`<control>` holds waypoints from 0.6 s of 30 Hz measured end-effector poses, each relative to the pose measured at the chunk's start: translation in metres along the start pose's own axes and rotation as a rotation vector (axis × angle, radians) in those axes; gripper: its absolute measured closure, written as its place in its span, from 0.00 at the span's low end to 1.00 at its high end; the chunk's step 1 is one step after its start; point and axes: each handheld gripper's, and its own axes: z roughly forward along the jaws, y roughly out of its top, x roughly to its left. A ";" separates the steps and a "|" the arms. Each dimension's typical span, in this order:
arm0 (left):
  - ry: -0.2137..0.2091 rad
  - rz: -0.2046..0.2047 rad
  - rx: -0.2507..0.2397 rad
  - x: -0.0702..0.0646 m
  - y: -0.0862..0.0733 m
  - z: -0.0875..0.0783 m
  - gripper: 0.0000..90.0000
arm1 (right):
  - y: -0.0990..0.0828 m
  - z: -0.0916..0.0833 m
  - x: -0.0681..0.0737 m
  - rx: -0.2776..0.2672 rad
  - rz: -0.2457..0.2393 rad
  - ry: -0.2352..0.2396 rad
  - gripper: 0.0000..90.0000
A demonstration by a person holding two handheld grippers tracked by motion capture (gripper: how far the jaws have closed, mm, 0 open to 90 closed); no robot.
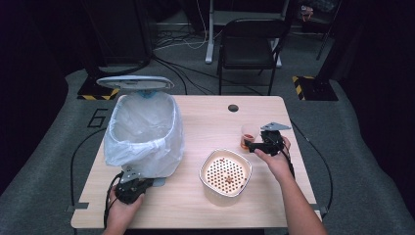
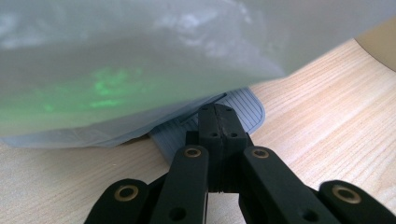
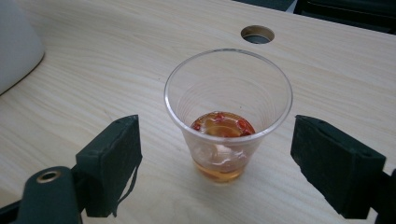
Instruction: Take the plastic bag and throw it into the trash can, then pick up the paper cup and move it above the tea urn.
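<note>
On the surface point(image 1: 205, 122), right of the strainer bowl point(image 1: 225, 172), the plastic cup point(image 3: 228, 112) stands upright between the released right gripper point(image 3: 231, 163) fingers point(image 3: 337, 161), untouched. Left gripper point(image 2: 217, 123) fingers are clenched at the bin's pedal point(image 2: 243, 109).

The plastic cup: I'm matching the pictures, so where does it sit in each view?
High view: the plastic cup stands right of centre on the table, just ahead of the right tongs.
Right gripper view: the cup is at centre, between the open pads, untouched.
Left gripper view: not in it.
Shared landmark: the round table hole beyond the cup.
</note>
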 end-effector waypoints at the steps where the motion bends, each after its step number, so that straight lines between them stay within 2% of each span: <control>1: -0.001 -0.002 -0.001 0.000 0.000 0.000 1.00 | 0.000 0.005 -0.001 -0.004 -0.005 -0.011 0.17; 8: -0.001 -0.001 0.001 0.000 0.000 0.000 1.00 | -0.003 0.017 -0.002 -0.003 0.006 -0.024 0.17; 9: -0.001 -0.001 0.001 0.000 0.000 0.000 1.00 | -0.004 0.020 -0.003 -0.006 -0.008 -0.026 0.18; 18: 0.001 0.000 0.001 0.000 0.000 0.000 1.00 | -0.006 0.031 -0.003 -0.009 0.008 -0.032 0.24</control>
